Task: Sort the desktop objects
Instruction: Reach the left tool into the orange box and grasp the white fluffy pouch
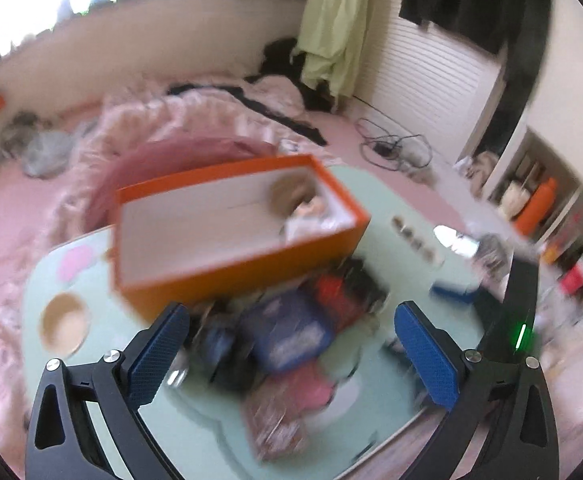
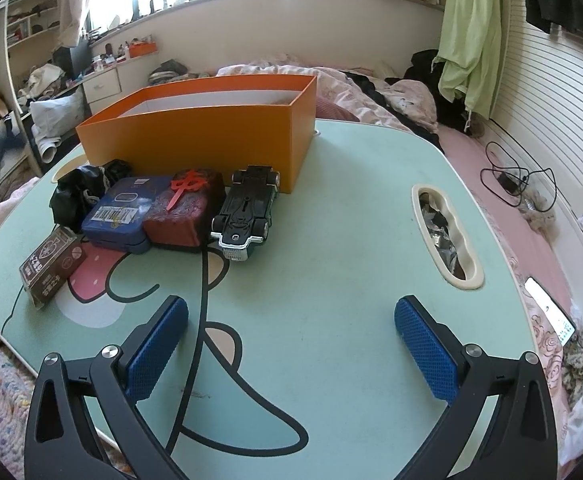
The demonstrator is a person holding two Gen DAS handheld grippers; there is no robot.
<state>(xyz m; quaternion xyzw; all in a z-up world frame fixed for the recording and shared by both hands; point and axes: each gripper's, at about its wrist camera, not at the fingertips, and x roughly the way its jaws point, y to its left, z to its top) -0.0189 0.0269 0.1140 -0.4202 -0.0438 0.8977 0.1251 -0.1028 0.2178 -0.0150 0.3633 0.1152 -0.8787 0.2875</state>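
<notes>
An open orange box (image 2: 195, 136) stands at the back of a mint-green lap table (image 2: 331, 240). In front of it lie a black toy car on its roof (image 2: 247, 212), a dark red tin with a red ornament (image 2: 189, 212), a blue tin (image 2: 121, 210), a brown card pack (image 2: 51, 268) and a black bundle (image 2: 77, 192). My right gripper (image 2: 291, 344) hangs open over bare tabletop, nearer than these things. The left wrist view is blurred: my left gripper (image 1: 291, 356) is open above the blue tin (image 1: 287, 332), with the orange box (image 1: 227, 240) beyond, holding small items at its right end.
The table sits on a bed with pink bedding (image 2: 371, 92). A slot in the table's right side (image 2: 445, 236) holds small items. A phone (image 2: 551, 312) lies on the bed at right, cables (image 2: 511, 180) farther back. A round cup recess (image 1: 65, 326) is at the table's left.
</notes>
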